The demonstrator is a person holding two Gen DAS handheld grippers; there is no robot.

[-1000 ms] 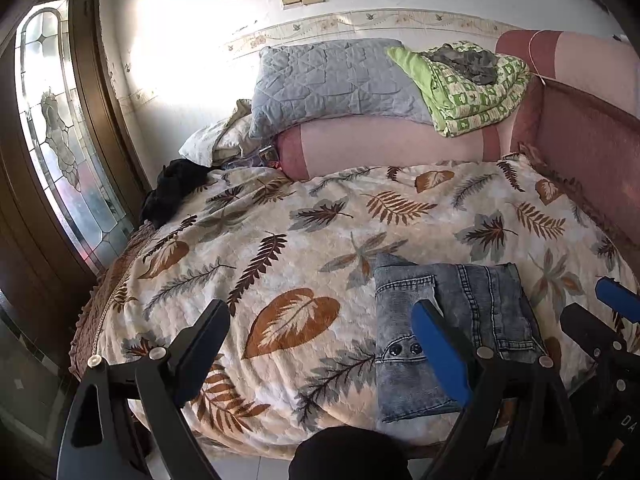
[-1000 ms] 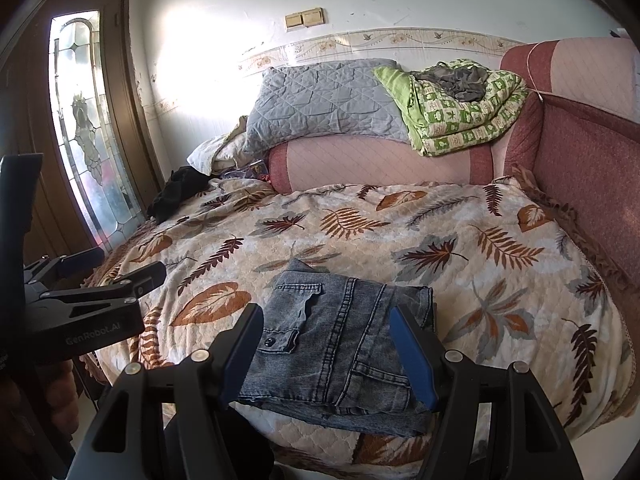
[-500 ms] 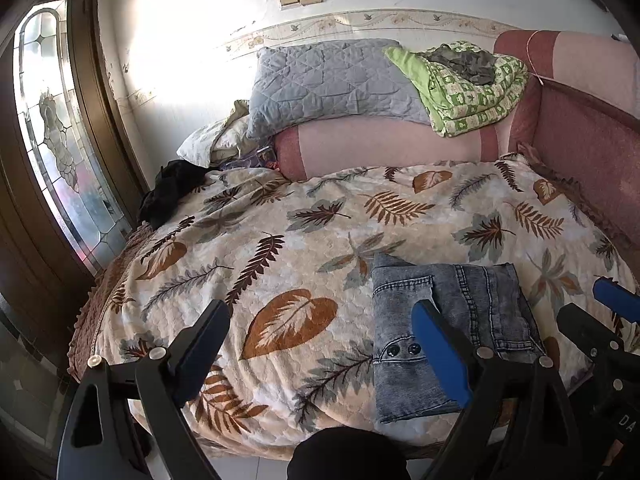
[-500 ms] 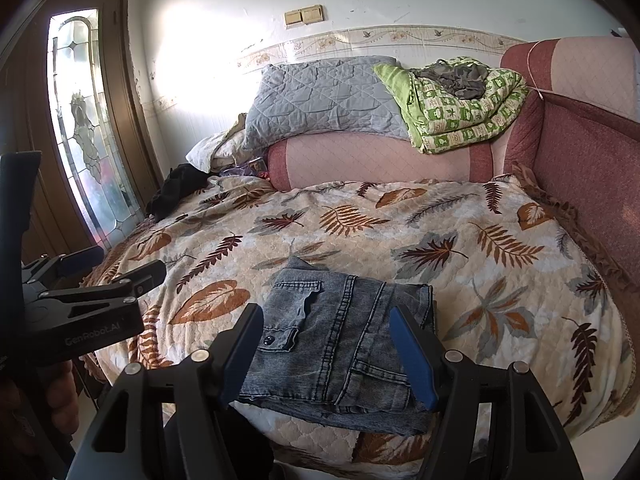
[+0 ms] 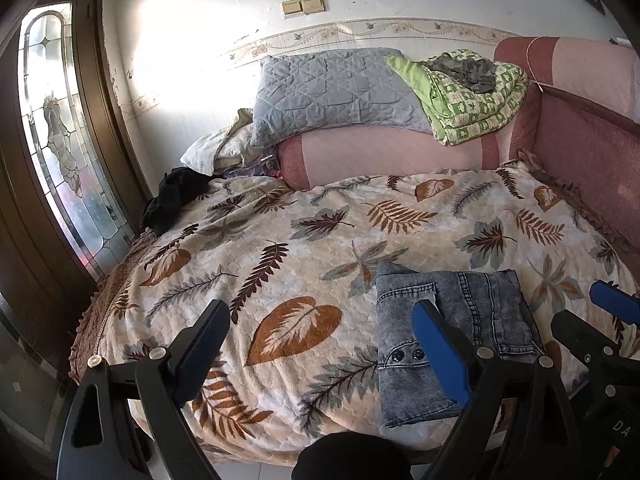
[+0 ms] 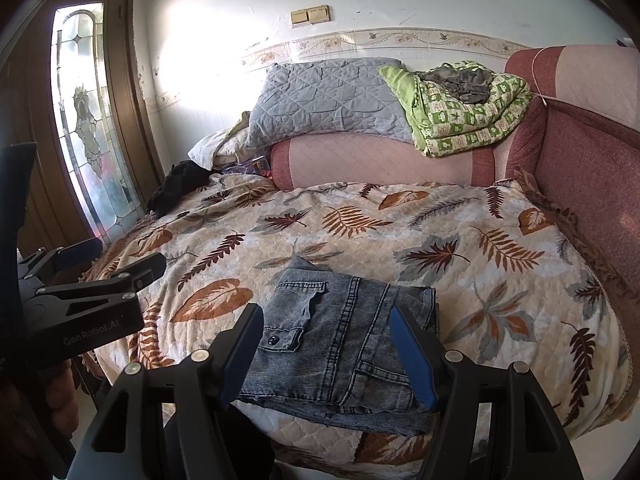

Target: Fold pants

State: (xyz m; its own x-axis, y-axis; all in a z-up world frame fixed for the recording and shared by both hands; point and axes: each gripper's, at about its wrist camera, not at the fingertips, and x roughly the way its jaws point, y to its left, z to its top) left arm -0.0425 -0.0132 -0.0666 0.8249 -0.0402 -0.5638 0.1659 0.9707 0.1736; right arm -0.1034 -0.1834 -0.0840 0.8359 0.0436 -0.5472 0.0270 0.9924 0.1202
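The pants [image 6: 340, 344], grey-blue denim folded into a compact rectangle, lie on the near edge of the bed [image 6: 400, 232], on a leaf-patterned bedspread [image 5: 304, 248]. The right gripper [image 6: 328, 354] hovers above the pants with its fingers spread, pinching nothing. The left gripper [image 5: 322, 344] hangs to the left of the pants over bare bedspread, its fingers spread wide and empty. In the right wrist view, the left gripper's side carries the legible marking "GenRobot.AI". At the far end, a grey pillow [image 6: 324, 100] and a green blanket [image 6: 460, 116] rest on a pink bolster [image 6: 380, 160].
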